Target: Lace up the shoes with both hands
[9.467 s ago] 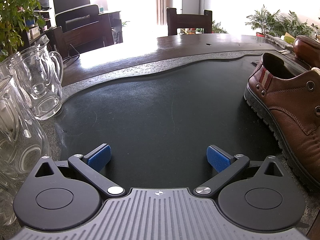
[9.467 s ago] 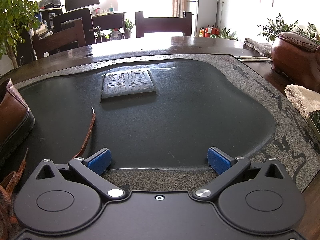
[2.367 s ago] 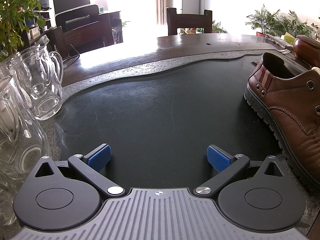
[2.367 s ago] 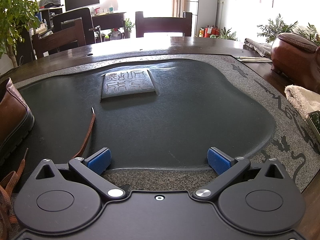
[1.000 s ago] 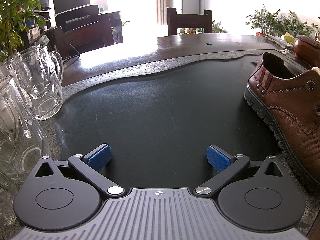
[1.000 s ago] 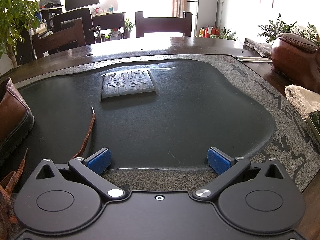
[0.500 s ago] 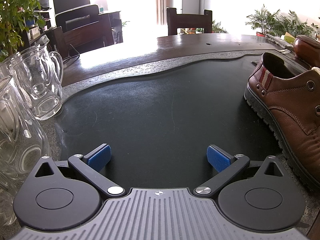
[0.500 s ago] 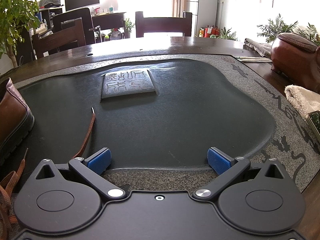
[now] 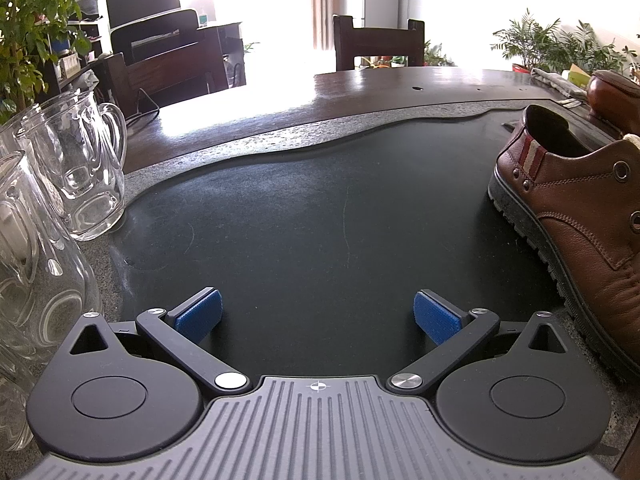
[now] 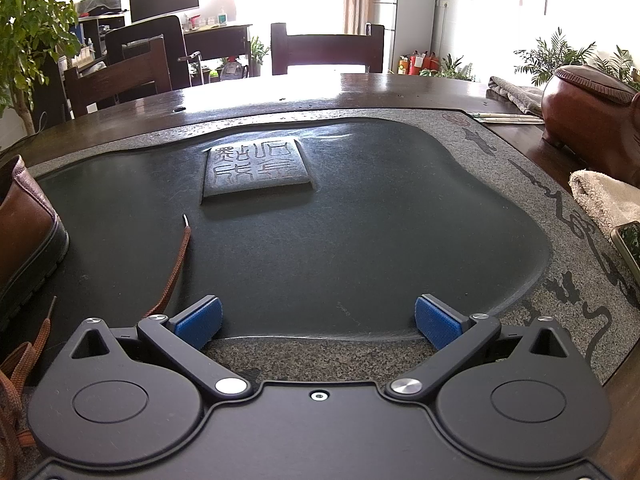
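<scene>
Left wrist view: the left gripper [image 9: 318, 314] sits low over the dark stone tea tray [image 9: 304, 216], its blue pads [image 9: 199, 315] spread wide apart with nothing between them. The brown leather shoe [image 9: 576, 216] stands on the tray at the right edge of this view, heel toward the far side, its metal eyelets bare; it lies to the right of the gripper, apart from the fingers. Two clear glass pitchers [image 9: 76, 168] stand at the tray's left rim, one behind the other.

From the right wrist view, the right gripper [image 10: 318, 322] likewise has its jaws fully apart and empty, resting near the tray's speckled granite border [image 10: 316, 356]. The shoe [image 10: 24, 232] shows only as a sliver at the left edge. A brown shoelace [image 10: 176, 268] runs along the tray from near the left finger toward a carved stone seal block [image 10: 256, 170], ending in a pale tip; more lace is bunched at the lower left, though whether it is threaded through the shoe is hard to say. A white towel [image 10: 604, 198] lies at the right.
</scene>
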